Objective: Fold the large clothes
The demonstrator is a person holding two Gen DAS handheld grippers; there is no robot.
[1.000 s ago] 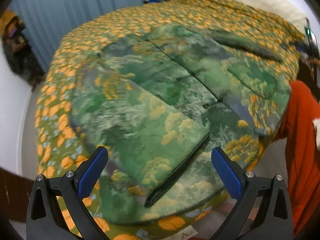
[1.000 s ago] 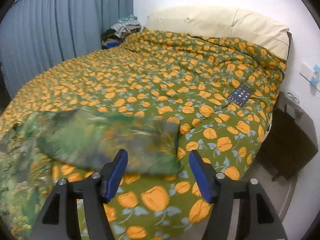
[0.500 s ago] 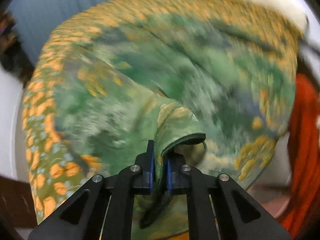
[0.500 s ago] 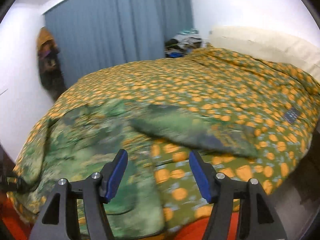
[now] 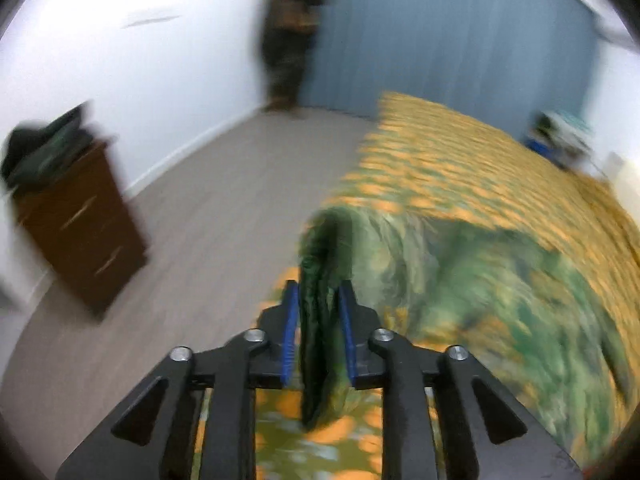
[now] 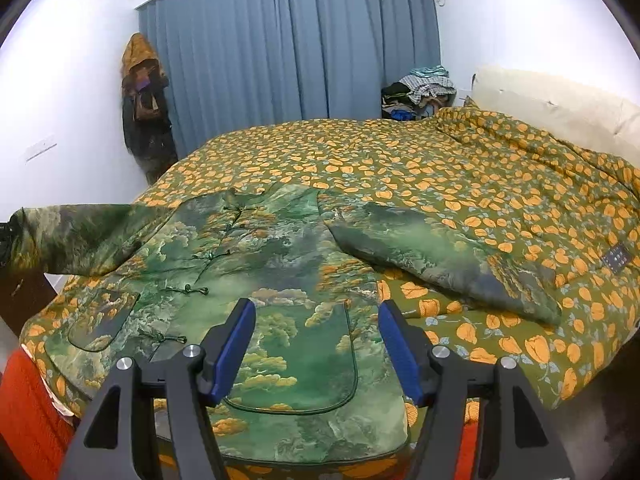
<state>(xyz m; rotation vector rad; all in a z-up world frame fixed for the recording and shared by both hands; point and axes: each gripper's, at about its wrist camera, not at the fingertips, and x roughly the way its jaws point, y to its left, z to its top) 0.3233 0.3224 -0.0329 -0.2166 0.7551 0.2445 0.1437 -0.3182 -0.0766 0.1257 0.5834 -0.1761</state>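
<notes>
A bedroom: white walls, a blue curtain [image 6: 288,40] across the far side, and a bed [image 6: 460,184] under a green quilt printed with orange flowers. In the right wrist view, a pile of hooded coats [image 6: 144,108] hangs in the left corner, more clothes [image 6: 420,94] are heaped by the cream headboard [image 6: 560,104], and a small dark pad [image 6: 616,258] lies on the quilt at far right. The blurred left wrist view adds a brown drawer chest [image 5: 80,224] on a grey floor [image 5: 208,220].

The jacket [image 6: 256,264] lies face up at the near end of the bed. It is padded, green with a painted landscape of trees and orange clouds, with knot buttons down the front and a patch pocket [image 6: 304,360] on each side. Its long axis runs from the hem nearest the camera to the collar, pointing toward the curtain. The left sleeve [image 6: 80,236] stretches straight out past the bed's edge, lifted off the quilt; the right sleeve [image 6: 440,256] lies flat, angled toward the lower right.

The left gripper [image 5: 318,336] grasps the left sleeve's cuff, its jaws having just eased apart slightly with the cloth between them. The right gripper [image 6: 316,352] hovers unclenched and empty above the hem.
</notes>
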